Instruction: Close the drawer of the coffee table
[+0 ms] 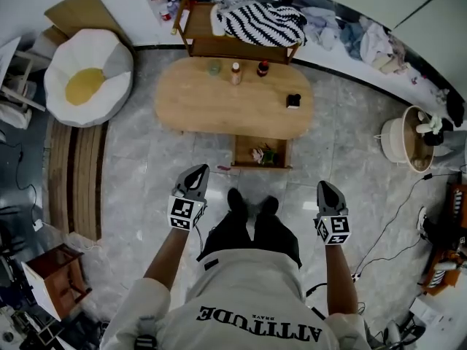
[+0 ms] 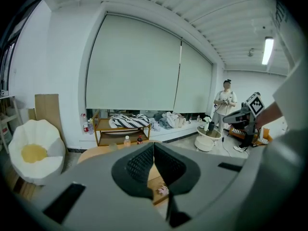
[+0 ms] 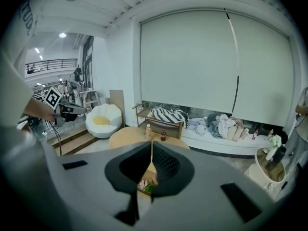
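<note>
The oval wooden coffee table [image 1: 197, 100] stands ahead of me, and its drawer [image 1: 260, 165] is pulled out toward me with small items inside. My left gripper [image 1: 198, 172] hangs shut and empty to the drawer's near left. My right gripper [image 1: 325, 188] is shut and empty at the drawer's near right. Between the closed jaws of the left gripper [image 2: 154, 146] a strip of the drawer [image 2: 160, 191] shows, and the right gripper [image 3: 152, 144] likewise frames the drawer [image 3: 144, 186]. Neither gripper touches the drawer.
On the table top stand a cup [image 1: 213, 68], two bottles [image 1: 236, 73] and a black box [image 1: 293, 100]. A wooden shelf [image 1: 219, 46] with a striped cloth sits behind. A white beanbag [image 1: 87, 79] is far left, a round basket [image 1: 403, 138] at right, cables [image 1: 394, 224] on the floor.
</note>
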`<state>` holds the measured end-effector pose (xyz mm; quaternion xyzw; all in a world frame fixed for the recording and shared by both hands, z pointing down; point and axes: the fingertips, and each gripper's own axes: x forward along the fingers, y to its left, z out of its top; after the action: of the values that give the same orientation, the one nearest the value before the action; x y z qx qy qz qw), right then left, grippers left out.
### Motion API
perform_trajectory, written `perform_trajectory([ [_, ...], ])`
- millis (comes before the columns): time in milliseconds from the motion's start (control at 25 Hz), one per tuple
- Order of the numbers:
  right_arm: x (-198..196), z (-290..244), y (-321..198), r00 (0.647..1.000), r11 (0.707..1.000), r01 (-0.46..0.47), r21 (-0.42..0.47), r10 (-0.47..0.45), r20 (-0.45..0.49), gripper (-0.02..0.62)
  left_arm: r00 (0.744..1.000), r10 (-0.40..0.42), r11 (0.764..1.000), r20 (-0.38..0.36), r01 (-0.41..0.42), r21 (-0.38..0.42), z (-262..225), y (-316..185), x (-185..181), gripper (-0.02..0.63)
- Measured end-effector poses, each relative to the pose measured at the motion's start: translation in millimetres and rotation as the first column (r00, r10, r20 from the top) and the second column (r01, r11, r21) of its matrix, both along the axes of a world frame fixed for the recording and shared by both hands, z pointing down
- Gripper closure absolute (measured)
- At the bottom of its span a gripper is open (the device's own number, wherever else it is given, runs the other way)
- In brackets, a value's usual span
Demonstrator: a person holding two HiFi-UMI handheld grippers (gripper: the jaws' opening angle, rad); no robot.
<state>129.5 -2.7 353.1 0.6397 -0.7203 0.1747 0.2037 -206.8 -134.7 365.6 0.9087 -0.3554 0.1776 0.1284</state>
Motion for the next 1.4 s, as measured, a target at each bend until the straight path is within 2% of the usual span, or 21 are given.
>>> perform_trajectory([
  [280, 11.9, 23.7, 0.0, 1.000, 0.999, 0.011, -0.043, -0.010, 0.005, 0.575, 1.000, -0.006, 0.999, -0.009, 0.006, -0.034, 22.6, 5.8, 18.9, 0.584],
  [720, 51.2, 78.2, -12.4, 0.999, 0.996, 0.014, -0.086, -0.009, 0.054, 0.575, 0.997, -0.071, 0.996, 0.039, 0.073, -0.049, 65.2, 5.4, 48.4, 0.584],
  [1040, 74.8, 135.6, -16.7, 0.996, 0.992, -0.006, -0.129, 0.018, 0.088, 0.575, 0.993, -0.097, 0.991, 0.063, 0.102, -0.081, 114.0, 15.5, 64.0, 0.584],
  [1400, 77.8, 221.0, -12.6, 0.993, 0.977, 0.027, -0.210, -0.002, 0.119, 0.574, 0.988, -0.114, 0.984, 0.101, 0.127, -0.129, 184.6, 27.6, 75.6, 0.584],
])
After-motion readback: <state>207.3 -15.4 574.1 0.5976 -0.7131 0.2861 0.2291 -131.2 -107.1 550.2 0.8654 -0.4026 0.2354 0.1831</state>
